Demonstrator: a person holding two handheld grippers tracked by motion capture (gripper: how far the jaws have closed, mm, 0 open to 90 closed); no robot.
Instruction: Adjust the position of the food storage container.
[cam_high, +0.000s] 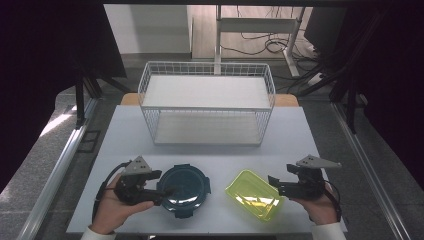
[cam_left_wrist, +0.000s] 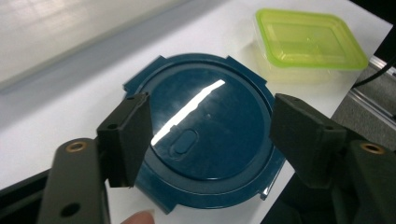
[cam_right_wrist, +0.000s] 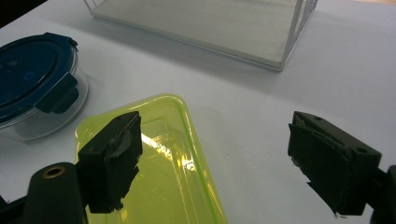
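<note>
My left gripper (cam_high: 159, 190): it is at the left rim of the round blue box. The jaws are apart, one on each side of the lid in my left gripper view. I cannot see them pressing on it – they hold nothing.

My right gripper (cam_high: 272, 184): the jaws are wide open and hold nothing. It sits just beside the right end of the green box, near the front of the table.

Round blue box (cam_high: 184, 189): it sits on the table near the front, left of the middle. It has a dark blue lid with clips around the edge and a clear bowl under it. The lid is on, and a bright light shines on top.

Green box (cam_high: 254, 195): it sits on the table to the right of the blue box, close to it but not touching. Its yellow-green lid is on. It lies at a slant.

Wire rack (cam_high: 206, 102): white, with two shelves – one up, one down. It stands at the back of the table, well apart from both boxes.

Table (cam_high: 300, 130): white and flat.

My hands (cam_high: 114, 210): each one holds a gripper at the front edge.
</note>
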